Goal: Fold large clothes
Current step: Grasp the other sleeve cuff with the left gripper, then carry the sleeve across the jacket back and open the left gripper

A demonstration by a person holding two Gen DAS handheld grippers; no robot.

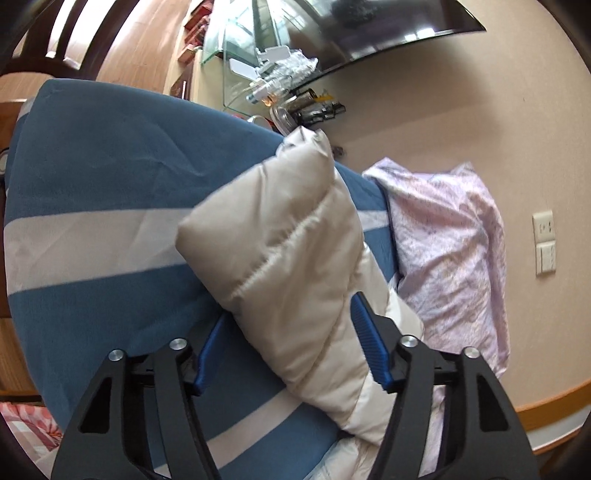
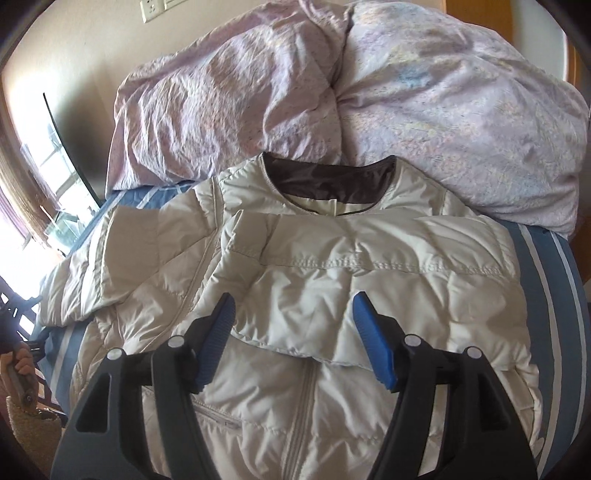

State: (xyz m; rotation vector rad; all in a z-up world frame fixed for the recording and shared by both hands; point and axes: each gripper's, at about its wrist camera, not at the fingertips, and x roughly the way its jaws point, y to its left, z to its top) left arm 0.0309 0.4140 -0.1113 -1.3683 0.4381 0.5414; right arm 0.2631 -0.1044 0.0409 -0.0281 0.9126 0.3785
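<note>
A cream puffy jacket [image 2: 332,295] lies front up on the bed, brown collar lining away from me, with one sleeve folded across its chest. My right gripper [image 2: 294,297] hangs open just above that folded sleeve, nothing pinched between its blue pads. The other sleeve [image 1: 280,236] runs out over the bed's edge side. It sits between the blue pads of my left gripper [image 1: 290,308], which touch it on both sides. A person's hand [image 2: 20,363] shows at the left rim of the right wrist view.
The bed carries a blue sheet with white stripes [image 1: 110,177]. A crumpled lilac duvet [image 2: 406,110] is heaped past the collar, against the wall. Beyond the bed stand a glass stand with small items [image 1: 258,74], a dark TV screen [image 1: 369,29] and a wall socket [image 1: 543,242].
</note>
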